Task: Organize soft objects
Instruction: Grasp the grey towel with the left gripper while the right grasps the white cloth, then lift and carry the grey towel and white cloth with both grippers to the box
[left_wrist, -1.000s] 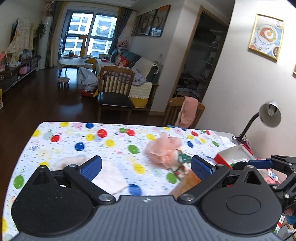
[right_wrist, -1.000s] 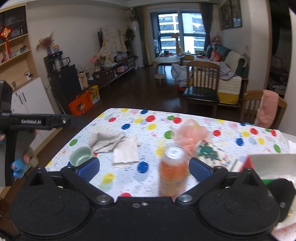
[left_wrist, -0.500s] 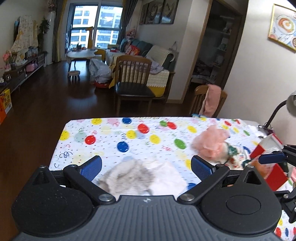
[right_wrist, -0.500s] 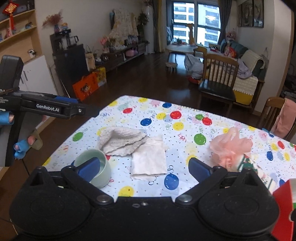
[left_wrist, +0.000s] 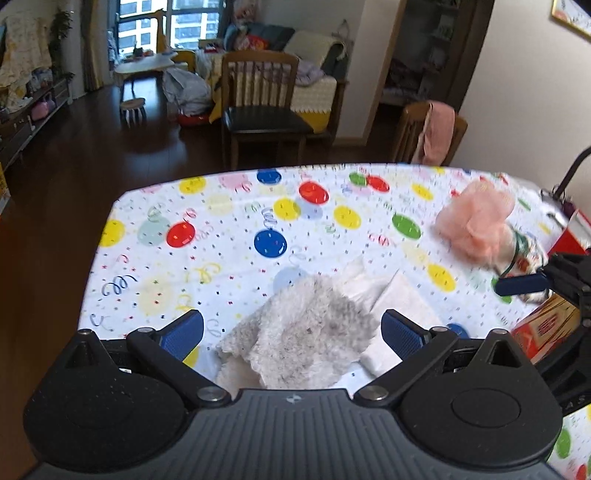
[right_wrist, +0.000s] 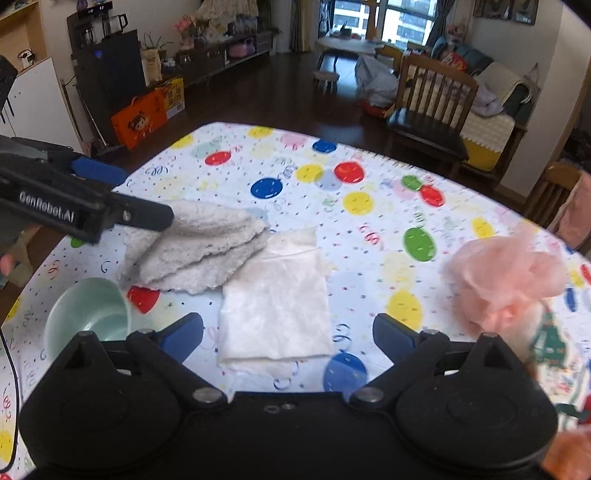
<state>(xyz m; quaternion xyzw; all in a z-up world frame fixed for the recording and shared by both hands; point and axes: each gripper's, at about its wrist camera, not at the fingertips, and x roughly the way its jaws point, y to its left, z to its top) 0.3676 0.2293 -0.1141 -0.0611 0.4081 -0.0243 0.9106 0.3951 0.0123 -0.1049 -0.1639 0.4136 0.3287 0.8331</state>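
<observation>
A fluffy grey towel (left_wrist: 306, 332) lies folded on the spotted tablecloth (left_wrist: 221, 236), right between the open fingers of my left gripper (left_wrist: 291, 332). A flat white cloth (right_wrist: 277, 299) lies against the towel (right_wrist: 199, 247), and my right gripper (right_wrist: 290, 336) hovers open just above it, holding nothing. A pink mesh puff (right_wrist: 506, 280) sits further right, also seen in the left wrist view (left_wrist: 476, 225). In the right wrist view my left gripper's near finger (right_wrist: 147, 218) rests at the towel's left edge.
A pale green cup (right_wrist: 88, 317) stands near the table's front left corner. A Christmas-patterned soft item (right_wrist: 550, 343) lies beside the puff, with a red and orange carton (left_wrist: 546, 328) near it. Wooden chairs (left_wrist: 262, 110) stand beyond the far table edge.
Both grippers have swung left and lowered toward the towel and white cloth. The orange bottle has dropped out of the right wrist view. Both remain open.
</observation>
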